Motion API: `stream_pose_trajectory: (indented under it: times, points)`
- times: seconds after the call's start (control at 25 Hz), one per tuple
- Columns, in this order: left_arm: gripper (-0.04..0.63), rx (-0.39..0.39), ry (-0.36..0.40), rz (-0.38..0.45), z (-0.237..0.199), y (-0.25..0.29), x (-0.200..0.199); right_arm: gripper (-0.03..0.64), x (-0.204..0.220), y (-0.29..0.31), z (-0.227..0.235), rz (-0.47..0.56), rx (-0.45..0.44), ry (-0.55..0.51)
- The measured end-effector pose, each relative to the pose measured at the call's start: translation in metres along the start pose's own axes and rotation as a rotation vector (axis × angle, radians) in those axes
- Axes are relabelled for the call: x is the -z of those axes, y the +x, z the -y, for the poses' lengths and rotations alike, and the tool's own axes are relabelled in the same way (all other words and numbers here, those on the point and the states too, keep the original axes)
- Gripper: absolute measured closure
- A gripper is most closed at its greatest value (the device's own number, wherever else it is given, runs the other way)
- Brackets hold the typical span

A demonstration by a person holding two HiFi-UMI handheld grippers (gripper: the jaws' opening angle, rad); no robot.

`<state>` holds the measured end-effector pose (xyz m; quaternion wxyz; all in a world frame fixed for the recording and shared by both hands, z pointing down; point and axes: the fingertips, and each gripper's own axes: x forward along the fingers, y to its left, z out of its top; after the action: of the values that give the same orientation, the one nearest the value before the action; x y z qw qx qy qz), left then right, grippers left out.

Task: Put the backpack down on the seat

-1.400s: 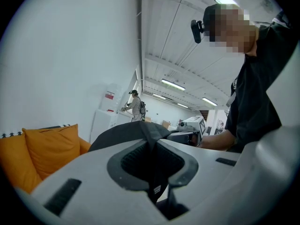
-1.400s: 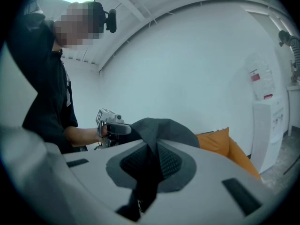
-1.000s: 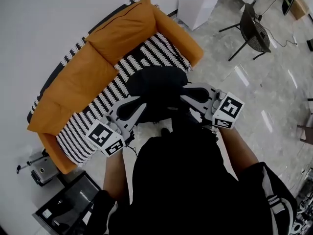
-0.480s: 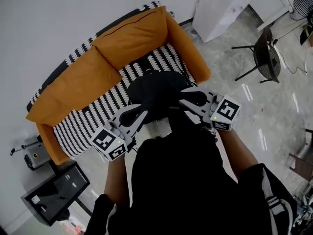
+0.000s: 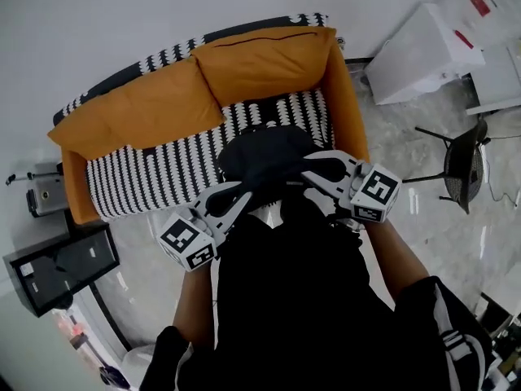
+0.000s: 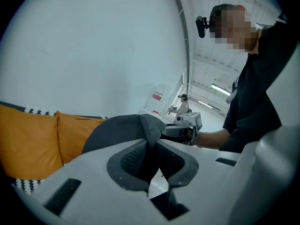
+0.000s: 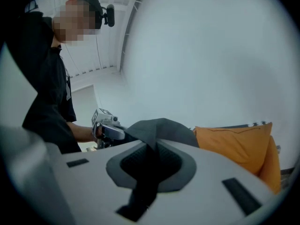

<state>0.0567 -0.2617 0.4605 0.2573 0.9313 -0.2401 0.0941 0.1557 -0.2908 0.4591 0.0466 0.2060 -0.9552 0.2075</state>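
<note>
1. Orange sofa (image 5: 347, 112) by the far wall: black-and-white cover (image 5: 163, 173) over its seat, two orange cushions (image 5: 138, 114) at the back.
2. Pale floor (image 5: 431, 210): white cabinet (image 5: 419, 55) far right, black case (image 5: 57, 269) left.

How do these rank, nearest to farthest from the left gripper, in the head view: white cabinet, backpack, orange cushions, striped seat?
1. backpack, held by left gripper
2. striped seat, just beyond
3. orange cushions, behind seat
4. white cabinet, far right

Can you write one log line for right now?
left gripper: shut on backpack | right gripper: shut on backpack | backpack: over striped seat
</note>
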Motion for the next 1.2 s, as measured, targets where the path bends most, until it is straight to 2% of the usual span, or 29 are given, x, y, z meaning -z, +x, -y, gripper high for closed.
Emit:
stream_pose_trajectory:
  times: [0.24,0.48,0.76,1.0,1.2]
  points:
    - [0.546,-0.122,-0.076,0.04,-0.032,-0.01,0.003,0.574,0.003,0.039,0.016,-0.057,-0.114,0.017]
    - [0.546,-0.191,-0.123,0.067,-0.071,-0.027,0.018,0.574,0.01,0.087,0.026,-0.087,-0.193,0.032]
    - [0.546,-0.205,-0.202,0.075,-0.127,-0.039,0.047,0.574,0.044,0.138,0.048,-0.221,-0.202,0.005]
    - [0.546,-0.211,-0.257,0.066,-0.171,-0.037,0.066,0.574,0.067,0.171,0.071,-0.271,-0.202,0.068]
    - [0.546,-0.201,-0.281,0.047,-0.206,-0.036,0.072,0.574,0.077,0.2,0.091,-0.32,-0.192,0.048]
